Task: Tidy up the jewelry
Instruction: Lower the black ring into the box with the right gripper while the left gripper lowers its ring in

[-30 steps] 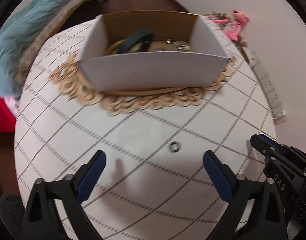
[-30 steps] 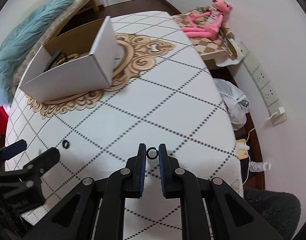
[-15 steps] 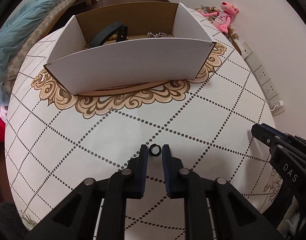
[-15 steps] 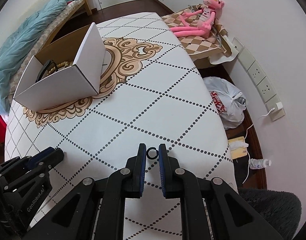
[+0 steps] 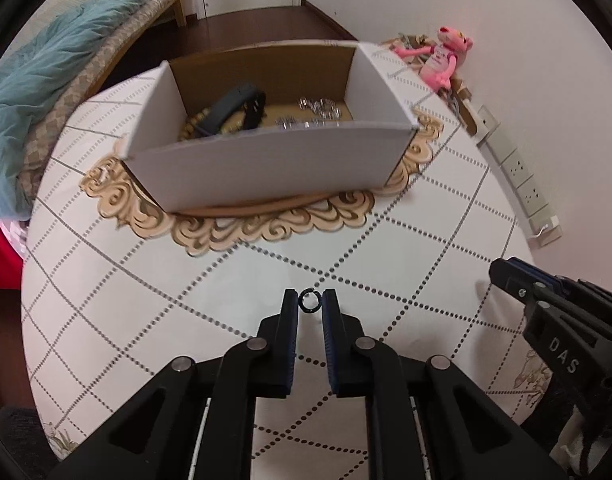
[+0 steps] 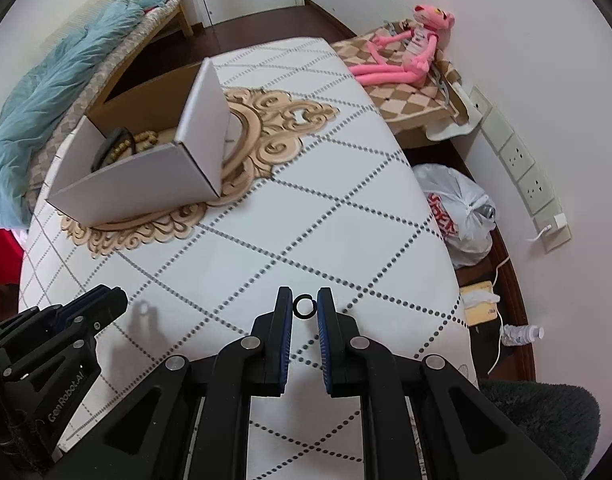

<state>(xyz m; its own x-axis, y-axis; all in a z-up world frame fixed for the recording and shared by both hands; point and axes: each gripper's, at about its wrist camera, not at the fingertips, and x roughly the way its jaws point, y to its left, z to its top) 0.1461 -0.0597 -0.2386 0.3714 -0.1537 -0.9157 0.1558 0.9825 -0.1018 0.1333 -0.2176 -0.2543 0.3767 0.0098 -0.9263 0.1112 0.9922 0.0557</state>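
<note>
My left gripper (image 5: 309,301) is shut on a small dark ring (image 5: 309,291) and holds it above the white tablecloth, short of the open cardboard box (image 5: 266,170). The box holds a black band (image 5: 234,110), wooden beads (image 5: 190,128) and a silver chain (image 5: 317,112). My right gripper (image 6: 304,306) is shut on a second dark ring (image 6: 304,299), held above the table's right side. The box (image 6: 146,176) lies far to its left. Each gripper shows at the edge of the other's view, the right (image 5: 545,312) and the left (image 6: 66,320).
The table (image 6: 345,208) has a white cloth with dotted diamonds and a gold ornament under the box. A pink plush toy (image 6: 409,52), wall sockets (image 6: 521,160), a white plastic bag (image 6: 457,212) and a bottle (image 6: 521,334) lie off the right edge. A bed with a blue blanket (image 5: 46,92) stands left.
My left gripper closed on the ring that lay on the cloth and lifted it, rising so the box's inside shows. My right gripper kept its ring and rose a little.
</note>
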